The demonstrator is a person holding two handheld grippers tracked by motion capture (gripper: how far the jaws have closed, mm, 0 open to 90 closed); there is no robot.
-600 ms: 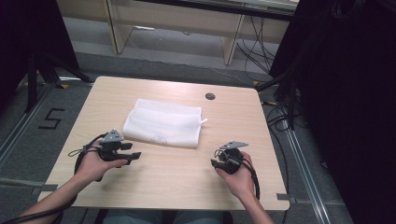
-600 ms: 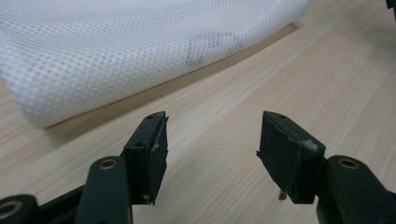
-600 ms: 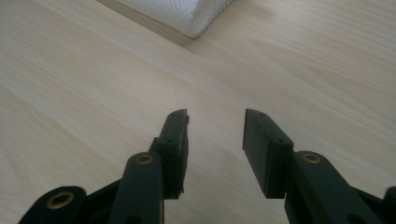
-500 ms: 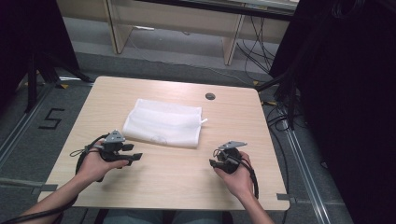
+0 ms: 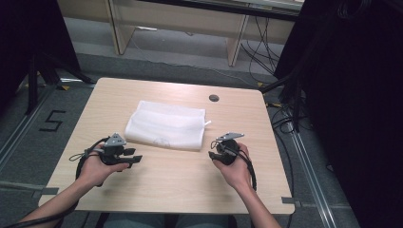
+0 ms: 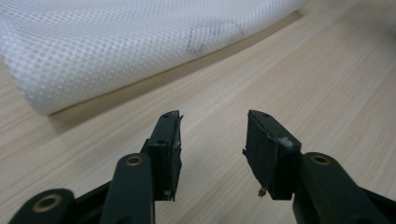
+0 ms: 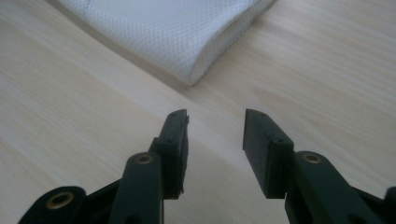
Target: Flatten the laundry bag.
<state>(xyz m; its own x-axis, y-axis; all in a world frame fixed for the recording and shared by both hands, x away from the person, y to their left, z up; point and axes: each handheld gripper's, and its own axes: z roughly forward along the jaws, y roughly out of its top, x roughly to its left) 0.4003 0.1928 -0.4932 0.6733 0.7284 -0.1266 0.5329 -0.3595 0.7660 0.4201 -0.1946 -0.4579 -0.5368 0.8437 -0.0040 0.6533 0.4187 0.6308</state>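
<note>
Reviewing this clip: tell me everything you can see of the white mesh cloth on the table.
The white mesh cloth lies folded flat into a rough rectangle on the wooden table, mid-table. It looks like fine perforated netting, layered, with rounded folded edges. A small tab or string sticks out at its far right corner. Both tools sit apart from it, one near each front corner; nothing touches it.

You get even, soft overhead light on the table (image 5: 180, 175), while the surroundings fall off into near black. The white cloth (image 6: 116, 46) casts a thin shadow along its near edge. In your two gripper views the black jaws sit slightly soft, and the far corners blur.
</note>
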